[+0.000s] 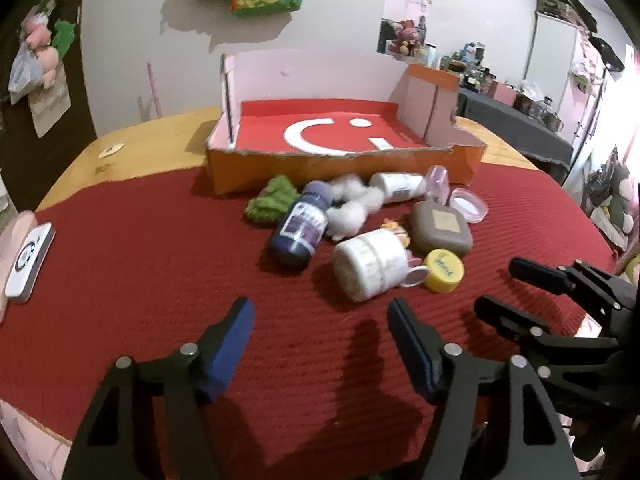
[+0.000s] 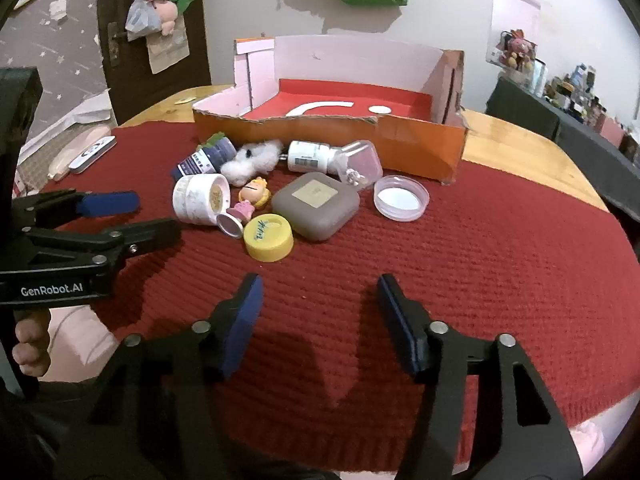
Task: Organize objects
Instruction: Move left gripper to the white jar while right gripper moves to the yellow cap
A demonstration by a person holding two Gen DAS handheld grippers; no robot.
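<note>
Both grippers hover empty above the red cloth [image 2: 460,240]: the left gripper [image 1: 320,320] has its blue-padded fingers [image 1: 230,346] wide apart, and the right gripper [image 2: 320,300] likewise. Just ahead of them lies a pile: a white jar [image 1: 370,264] on its side, a yellow cap [image 2: 268,237], a figurine [image 2: 252,198], a grey case [image 2: 316,205], a blue bottle [image 1: 302,224], white fluff [image 2: 252,160], a white bottle [image 2: 310,156] and a clear lid [image 2: 401,197]. Behind the pile sits an open orange box [image 1: 344,166] on the tabletop [image 2: 520,148].
</note>
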